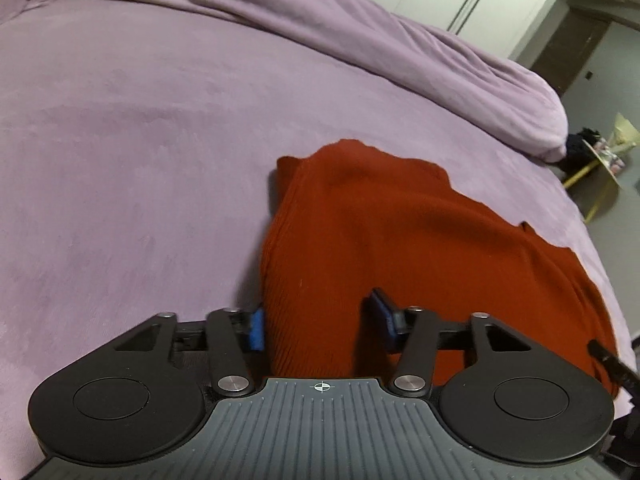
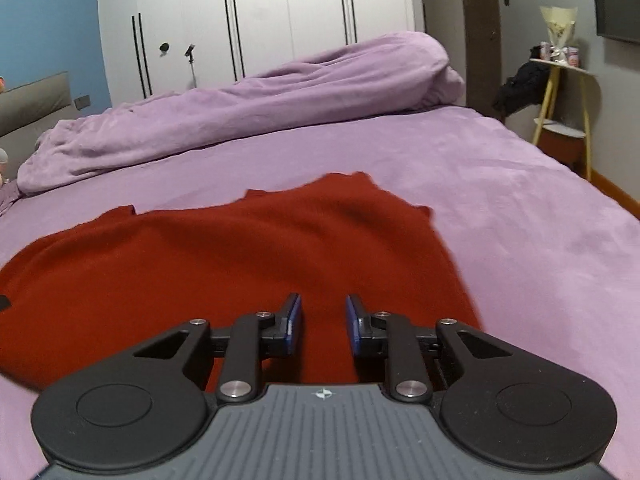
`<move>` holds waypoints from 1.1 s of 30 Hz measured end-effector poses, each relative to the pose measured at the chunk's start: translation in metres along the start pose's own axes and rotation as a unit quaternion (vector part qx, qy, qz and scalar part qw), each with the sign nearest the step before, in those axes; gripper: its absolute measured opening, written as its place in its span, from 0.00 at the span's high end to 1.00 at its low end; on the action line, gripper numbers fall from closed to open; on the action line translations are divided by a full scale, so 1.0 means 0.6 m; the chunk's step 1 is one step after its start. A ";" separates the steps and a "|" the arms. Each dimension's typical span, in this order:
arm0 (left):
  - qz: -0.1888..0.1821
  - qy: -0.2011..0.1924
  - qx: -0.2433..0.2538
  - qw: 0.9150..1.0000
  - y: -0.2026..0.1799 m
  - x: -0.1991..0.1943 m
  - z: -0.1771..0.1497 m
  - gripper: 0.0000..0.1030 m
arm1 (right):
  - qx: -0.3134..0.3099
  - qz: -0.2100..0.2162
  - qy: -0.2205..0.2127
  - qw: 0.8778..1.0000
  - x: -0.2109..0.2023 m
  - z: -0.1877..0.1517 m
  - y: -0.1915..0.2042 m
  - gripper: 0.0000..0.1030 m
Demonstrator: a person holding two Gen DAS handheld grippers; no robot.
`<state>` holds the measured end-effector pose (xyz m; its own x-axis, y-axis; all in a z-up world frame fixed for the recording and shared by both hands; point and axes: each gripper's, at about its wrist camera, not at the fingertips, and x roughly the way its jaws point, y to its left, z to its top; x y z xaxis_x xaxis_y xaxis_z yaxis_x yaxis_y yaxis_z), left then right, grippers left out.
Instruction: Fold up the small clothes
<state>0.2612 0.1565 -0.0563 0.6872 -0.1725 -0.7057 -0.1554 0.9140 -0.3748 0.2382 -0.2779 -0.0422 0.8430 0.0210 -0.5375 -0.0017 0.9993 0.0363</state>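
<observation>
A rust-red knit garment [image 1: 400, 232] lies spread on the purple bed sheet [image 1: 120, 160]. My left gripper [image 1: 320, 320] is open, its blue-padded jaws astride the garment's near left edge, with cloth between them. In the right wrist view the same garment [image 2: 240, 248] lies flat and wide. My right gripper [image 2: 323, 320] is open with a narrower gap, hovering over the garment's near right part. I cannot tell whether either gripper touches the cloth.
A bunched purple duvet [image 2: 240, 100] lies along the far side of the bed. White wardrobe doors [image 2: 260, 12] stand behind it. A small yellow-legged side table [image 2: 564, 92] with items stands right of the bed. The bed's right edge drops to the floor.
</observation>
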 end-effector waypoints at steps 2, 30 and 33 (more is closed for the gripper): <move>-0.016 0.004 -0.003 1.000 0.003 -0.006 0.004 0.76 | -0.018 -0.039 0.005 0.999 -0.010 -0.005 -0.011 0.80; -0.116 0.050 -0.186 0.974 0.060 0.057 0.019 0.70 | -0.059 0.094 0.014 0.994 -0.005 -0.008 0.256 0.90; -0.128 0.038 -0.186 0.973 0.063 0.053 0.021 0.82 | -0.093 0.079 0.004 0.992 0.003 -0.027 0.273 0.89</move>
<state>0.2861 0.1900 -0.0849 0.6846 -0.4170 -0.5979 -0.2425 0.6432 -0.7263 0.2305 -0.1139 -0.0511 0.8201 0.1782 -0.5438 -0.2344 0.9715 -0.0352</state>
